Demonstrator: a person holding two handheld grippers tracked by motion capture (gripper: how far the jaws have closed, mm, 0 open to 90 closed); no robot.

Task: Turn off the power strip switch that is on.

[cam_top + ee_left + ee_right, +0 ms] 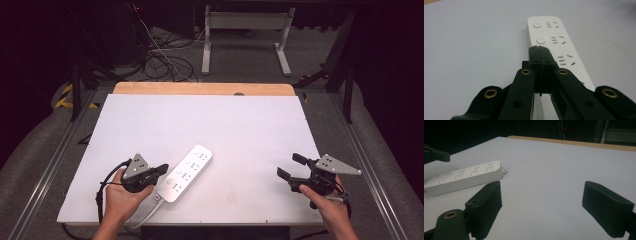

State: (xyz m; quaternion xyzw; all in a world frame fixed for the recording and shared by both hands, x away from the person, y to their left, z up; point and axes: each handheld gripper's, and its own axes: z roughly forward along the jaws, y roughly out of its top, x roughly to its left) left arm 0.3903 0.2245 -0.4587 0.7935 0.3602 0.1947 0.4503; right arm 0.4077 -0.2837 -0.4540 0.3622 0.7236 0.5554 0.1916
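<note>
The white desk [210,125] is evenly lit from above; surroundings fall black toward 9 and 3 o'clock. Near jaws blur softly; shadows stay faint.

Left gripper [161,168]: jaws pressing together, left hand [120,197] gripping it.
Right gripper [291,166]: jaws spreading wide, right hand [327,205] holding it.

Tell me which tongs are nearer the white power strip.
Left. The left tongs sit shut at the power strip's near end; the right tongs hang open, well off to its right.
</note>
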